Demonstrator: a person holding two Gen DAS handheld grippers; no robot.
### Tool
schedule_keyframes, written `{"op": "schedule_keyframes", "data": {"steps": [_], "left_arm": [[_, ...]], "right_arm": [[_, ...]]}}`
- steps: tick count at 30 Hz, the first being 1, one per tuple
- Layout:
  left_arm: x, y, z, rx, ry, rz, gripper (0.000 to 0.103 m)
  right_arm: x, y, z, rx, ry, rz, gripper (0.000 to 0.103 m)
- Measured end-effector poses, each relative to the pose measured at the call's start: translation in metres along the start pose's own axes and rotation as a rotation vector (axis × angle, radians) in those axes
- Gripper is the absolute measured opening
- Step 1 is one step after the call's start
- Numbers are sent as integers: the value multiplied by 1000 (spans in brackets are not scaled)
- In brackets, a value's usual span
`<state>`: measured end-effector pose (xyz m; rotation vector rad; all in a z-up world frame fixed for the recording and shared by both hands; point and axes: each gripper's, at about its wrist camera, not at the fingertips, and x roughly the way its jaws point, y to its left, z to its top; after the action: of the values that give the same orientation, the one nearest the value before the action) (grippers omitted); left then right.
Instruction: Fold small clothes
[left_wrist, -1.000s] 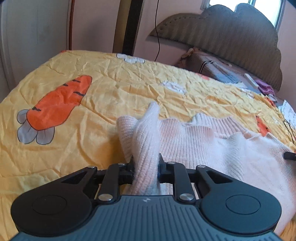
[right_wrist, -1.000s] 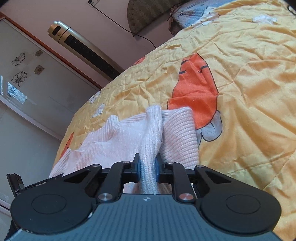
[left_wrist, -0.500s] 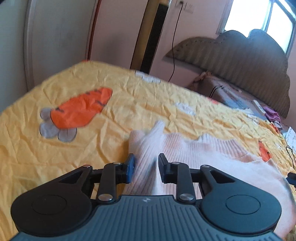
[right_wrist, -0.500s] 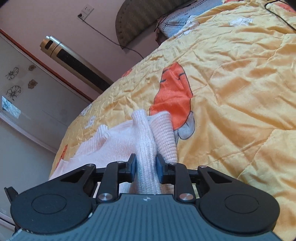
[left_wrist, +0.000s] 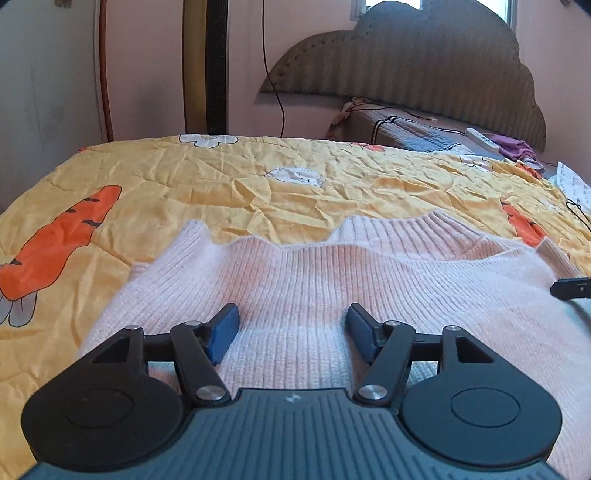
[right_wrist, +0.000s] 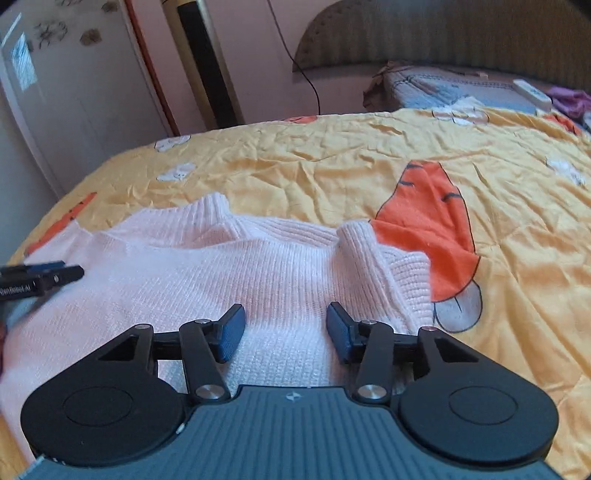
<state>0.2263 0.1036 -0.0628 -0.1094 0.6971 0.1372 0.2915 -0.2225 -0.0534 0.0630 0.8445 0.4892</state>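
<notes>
Sweater (left_wrist: 332, 288), pale pink knit, lying flat on the bed's yellow carrot-print quilt (left_wrist: 258, 184), one fold apparently laid and further folds left for you: your left gripper (left_wrist: 291, 332) and right gripper (right_wrist: 286, 328) both opening above it, clamping nothing.

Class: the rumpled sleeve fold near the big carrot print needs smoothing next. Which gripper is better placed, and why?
Right. The right gripper, jaws opening, sits just beside the raised sleeve fold on the pink sweater; the left gripper faces flat knit.
</notes>
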Motion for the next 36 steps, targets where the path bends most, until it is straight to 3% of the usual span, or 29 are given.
{"op": "schedule_keyframes", "data": {"steps": [3, 5, 7, 9, 10, 11, 13, 15, 18, 20, 21, 26, 31, 32, 33, 34, 35, 36], "left_arm": [[0, -8, 1, 28, -10, 41, 67], [-18, -3, 2, -26, -44, 56, 67], [-59, 12, -7, -143, -137, 38, 66], [-109, 33, -31, -322, -241, -67, 69], [-130, 43, -48, -428, -270, -118, 73], [-148, 52, -65, -525, -279, -159, 73], [-172, 61, -99, -689, -270, -196, 73], [-183, 64, -128, -816, -242, -216, 73], [-176, 62, -148, -937, -173, -259, 74], [-159, 64, -153, -1016, -114, -305, 74], [-149, 66, -154, -1050, -97, -325, 74], [-125, 68, -135, -1141, -128, -282, 84], [-106, 61, -112, -1093, -132, -186, 88], [-104, 58, -109, -1088, -118, -152, 85], [-104, 56, -106, -1079, -94, -124, 63], [-102, 56, -105, -1065, -67, -99, 27], [-102, 58, -105, -1062, -58, -106, 26], [-104, 59, -103, -1049, -66, -120, 19]], "right_arm": [[0, -11, -3, 53, -17, 29, 41], [-4, -7, -5, 53, -31, 20, 42], [-22, -4, -8, 88, -67, -7, 46], [-61, -9, -19, 188, -137, 31, 67], [-83, -15, -31, 245, -178, 88, 74], [-103, -20, -45, 308, -214, 152, 88], [-137, -30, -86, 438, -228, 284, 89], [-156, -35, -125, 537, -207, 278, 84], [-163, -42, -170, 696, -179, 292, 82], [-153, -45, -182, 755, -149, 316, 80], [-148, -44, -181, 759, -138, 300, 79], [-121, -39, -158, 812, -166, 282, 83], [-91, -30, -131, 845, -214, 209, 88], [-87, -26, -127, 836, -216, 180, 87], [-84, -21, -124, 825, -211, 151, 72], [-81, -17, -122, 816, -190, 108, 57], [-78, -15, -121, 806, -152, 83, 25], [-78, -16, -122, 814, -152, 89, 25]]}}
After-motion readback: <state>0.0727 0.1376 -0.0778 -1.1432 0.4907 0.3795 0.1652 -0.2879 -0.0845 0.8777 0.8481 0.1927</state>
